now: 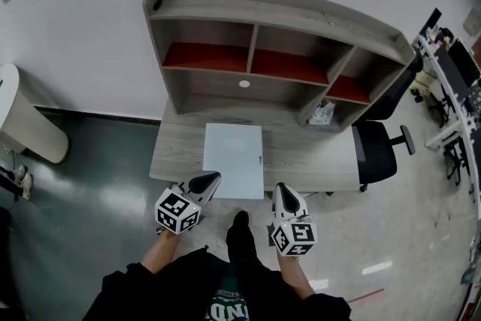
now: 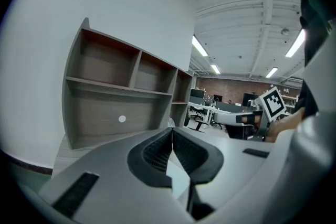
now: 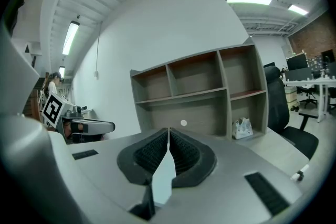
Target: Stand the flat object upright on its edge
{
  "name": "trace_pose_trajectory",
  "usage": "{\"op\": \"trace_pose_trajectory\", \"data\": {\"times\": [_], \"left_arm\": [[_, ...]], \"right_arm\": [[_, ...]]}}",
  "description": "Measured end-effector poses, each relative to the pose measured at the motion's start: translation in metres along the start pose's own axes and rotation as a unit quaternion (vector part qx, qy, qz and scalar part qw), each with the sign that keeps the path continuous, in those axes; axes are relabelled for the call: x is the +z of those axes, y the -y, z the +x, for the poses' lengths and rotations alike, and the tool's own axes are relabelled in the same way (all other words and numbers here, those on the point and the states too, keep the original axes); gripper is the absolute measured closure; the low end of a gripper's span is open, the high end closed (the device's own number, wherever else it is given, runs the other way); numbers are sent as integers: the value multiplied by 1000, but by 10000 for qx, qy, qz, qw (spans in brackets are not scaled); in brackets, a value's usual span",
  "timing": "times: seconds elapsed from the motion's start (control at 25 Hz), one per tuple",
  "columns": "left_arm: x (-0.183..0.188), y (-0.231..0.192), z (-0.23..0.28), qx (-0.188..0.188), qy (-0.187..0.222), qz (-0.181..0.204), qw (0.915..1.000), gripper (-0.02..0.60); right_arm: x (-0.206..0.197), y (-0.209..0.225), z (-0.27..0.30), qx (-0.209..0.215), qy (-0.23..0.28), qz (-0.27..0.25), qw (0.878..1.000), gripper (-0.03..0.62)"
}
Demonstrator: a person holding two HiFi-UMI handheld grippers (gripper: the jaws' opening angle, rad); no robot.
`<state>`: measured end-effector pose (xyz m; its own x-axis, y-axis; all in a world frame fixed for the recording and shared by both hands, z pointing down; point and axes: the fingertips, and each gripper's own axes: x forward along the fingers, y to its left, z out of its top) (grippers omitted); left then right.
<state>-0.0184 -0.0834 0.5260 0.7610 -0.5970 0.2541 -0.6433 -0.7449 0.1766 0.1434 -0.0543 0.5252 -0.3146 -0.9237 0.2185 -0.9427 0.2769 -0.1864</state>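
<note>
A flat pale blue-white panel [image 1: 234, 159] lies face up on the wooden desk [image 1: 316, 158], its near edge hanging a little over the desk's front. My left gripper [image 1: 211, 177] is shut and empty, its tip just over the panel's near left corner. My right gripper [image 1: 283, 189] is also shut and empty, just off the panel's near right corner. In the left gripper view the closed gripper [image 2: 172, 131] points toward the shelf, with a sliver of the panel [image 2: 177, 178] below. The right gripper view shows the same: the gripper [image 3: 168, 132] shut, the panel [image 3: 164, 181] beneath.
A wooden shelf unit [image 1: 278, 56] with open compartments stands at the back of the desk against the white wall. A small clear packet [image 1: 322, 113] sits at its right. A black office chair [image 1: 379, 146] stands to the right. Further desks with monitors [image 1: 455, 64] line the right side.
</note>
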Motion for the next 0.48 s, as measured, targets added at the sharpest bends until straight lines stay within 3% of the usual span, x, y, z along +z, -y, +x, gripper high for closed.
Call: {"op": "trace_pose_trajectory", "data": {"times": [0.48], "left_arm": [[26, -67, 85, 393, -112, -264, 9988, 568]], "right_arm": [[31, 50, 107, 539, -218, -66, 9983, 559]]}}
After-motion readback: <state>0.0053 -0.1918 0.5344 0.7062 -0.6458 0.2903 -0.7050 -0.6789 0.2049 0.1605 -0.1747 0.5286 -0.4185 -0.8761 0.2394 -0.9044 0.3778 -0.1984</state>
